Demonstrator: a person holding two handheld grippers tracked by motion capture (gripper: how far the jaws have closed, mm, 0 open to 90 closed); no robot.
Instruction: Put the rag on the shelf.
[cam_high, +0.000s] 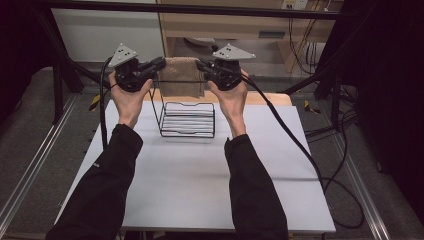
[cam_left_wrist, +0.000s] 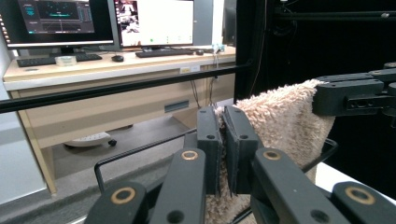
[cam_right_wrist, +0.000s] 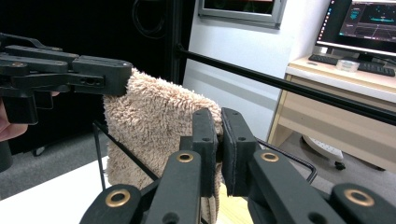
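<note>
While I hold it taut, towel: the beige fleecy towel (cam_high: 181, 76) hangs at the 12 o'clock end of the table, draped over the top bar of the wire rack (cam_high: 187, 120), spread between my two grippers.
Left grip: my left gripper (cam_high: 161, 62) has its jaws pressed together on the towel's near edge; in the left gripper view the pile is pinched between the pads (cam_left_wrist: 208, 140).
Right grip: my right gripper (cam_high: 200, 65) is clamped on the other top corner, cloth squeezed between its pads (cam_right_wrist: 205, 135).
Hang: from the high view the cloth falls behind the bar, toward 12 o'clock; how evenly it lies front to back I cannot tell.
Rack: black wire, standing on the white table (cam_high: 200, 190), its slatted base pointing toward 6 o'clock.
Done, by my judgement: towel lifted and laid across the bar.
Left: settle it, let go both corners, draw my hands back.
Beyond: a wooden desk (cam_left_wrist: 116, 65) with monitors (cam_left_wrist: 154, 21).
</note>
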